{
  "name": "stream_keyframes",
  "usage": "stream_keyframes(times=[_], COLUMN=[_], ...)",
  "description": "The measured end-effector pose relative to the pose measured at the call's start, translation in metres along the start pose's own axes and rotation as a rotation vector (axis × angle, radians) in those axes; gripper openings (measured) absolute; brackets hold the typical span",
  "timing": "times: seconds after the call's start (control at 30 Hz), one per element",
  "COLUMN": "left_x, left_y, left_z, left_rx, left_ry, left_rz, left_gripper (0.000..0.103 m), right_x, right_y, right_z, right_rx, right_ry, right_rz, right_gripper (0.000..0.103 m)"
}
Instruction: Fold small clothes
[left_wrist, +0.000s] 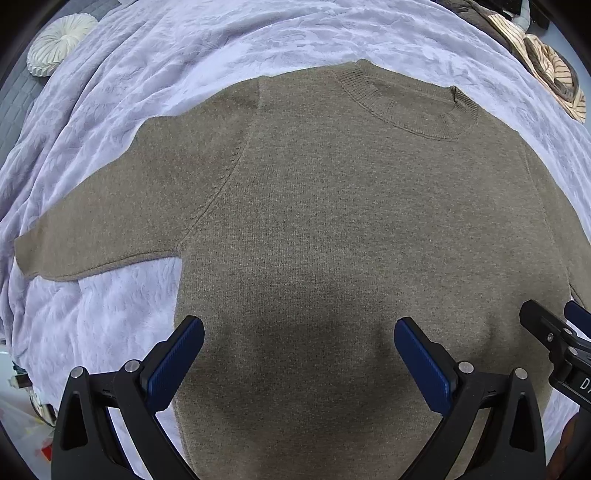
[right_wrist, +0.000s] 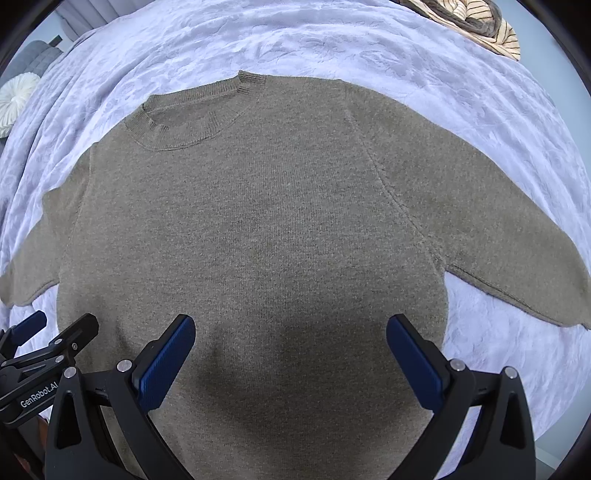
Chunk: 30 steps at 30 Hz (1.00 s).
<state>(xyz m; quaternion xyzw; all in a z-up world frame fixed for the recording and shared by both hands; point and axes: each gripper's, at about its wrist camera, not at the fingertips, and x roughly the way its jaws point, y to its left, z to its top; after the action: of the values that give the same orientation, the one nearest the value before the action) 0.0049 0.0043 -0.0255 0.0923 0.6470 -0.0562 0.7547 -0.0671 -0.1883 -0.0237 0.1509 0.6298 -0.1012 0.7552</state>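
A brown knit sweater (left_wrist: 332, 206) lies flat on a lavender blanket (left_wrist: 184, 44), its ribbed collar (left_wrist: 410, 107) at the far side and both short sleeves spread out. My left gripper (left_wrist: 299, 328) hovers open above the lower body of the sweater, left of centre, with nothing between its blue pads. In the right wrist view the same sweater (right_wrist: 266, 221) fills the frame, and my right gripper (right_wrist: 291, 326) hangs open over its lower right part. Each gripper shows at the edge of the other's view: the right gripper (left_wrist: 554, 332) and the left gripper (right_wrist: 51, 332).
A round white pleated cushion (left_wrist: 59, 44) rests at the far left on a grey surface. A heap of striped and brown clothes (left_wrist: 546, 70) lies at the far right of the blanket (right_wrist: 369, 44). Some clutter (left_wrist: 29, 406) shows past the blanket's near left edge.
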Motion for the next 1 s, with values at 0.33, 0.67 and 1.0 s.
stream_keyframes(times=[0.33,0.67,1.0], left_x=[0.002,0.004,0.005], left_y=[0.006,0.012,0.019], left_z=[-0.003,-0.004,-0.003], left_rx=[-0.008,-0.018,-0.028], left_ry=[0.000,0.004,0.001], left_rz=[-0.001,0.011,0.002], left_gripper=[0.103,0.103,0.103], right_x=[-0.001,-0.003,-0.004], right_y=[0.001,0.006,0.011], right_z=[-0.002,-0.004,-0.004], right_rx=[-0.005,-0.014,-0.023], right_ry=[-0.001,0.000,-0.001], right_rz=[-0.004,-0.011,-0.019], right_gripper=[0.103,0.103,0.103])
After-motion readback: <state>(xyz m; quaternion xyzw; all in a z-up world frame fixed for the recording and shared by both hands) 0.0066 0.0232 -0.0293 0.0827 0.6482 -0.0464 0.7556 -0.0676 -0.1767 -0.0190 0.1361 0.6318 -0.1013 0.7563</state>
